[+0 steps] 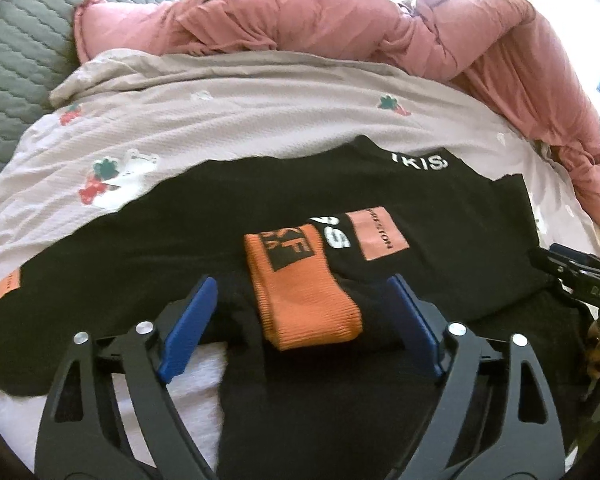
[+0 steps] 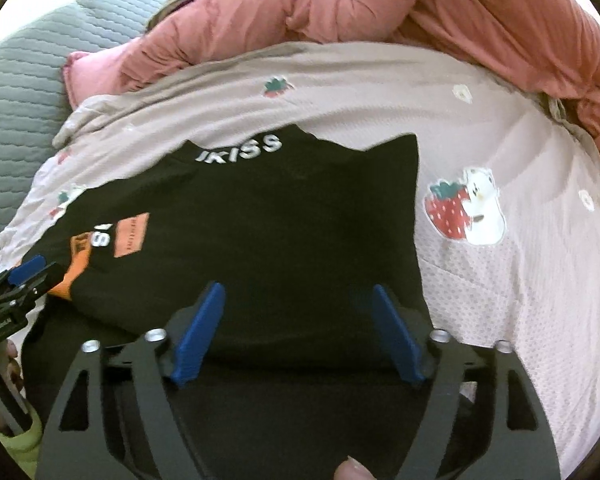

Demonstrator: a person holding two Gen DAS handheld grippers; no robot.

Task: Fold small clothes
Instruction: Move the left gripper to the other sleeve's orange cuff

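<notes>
A black garment (image 1: 180, 232) with white lettering and orange patches lies spread on the bed. Its orange ribbed cuff (image 1: 300, 292) is folded onto the body. My left gripper (image 1: 300, 280) stands open at the garment's near edge, with the cuff and a fold of black cloth between its blue pads (image 1: 192, 316), which do not press on them. In the right wrist view the same garment (image 2: 280, 208) fills the middle. There my right gripper (image 2: 297, 287) is open over the near black edge, holding nothing. The left gripper (image 2: 24, 276) shows at the far left beside the orange cuff (image 2: 74, 268).
The garment rests on a pale pink sheet (image 2: 500, 280) printed with strawberries. A bunched pink quilt (image 1: 300, 20) lies along the far side. A grey quilted cover (image 1: 16, 60) is at the left. A hand (image 2: 4, 360) holds the left gripper's handle.
</notes>
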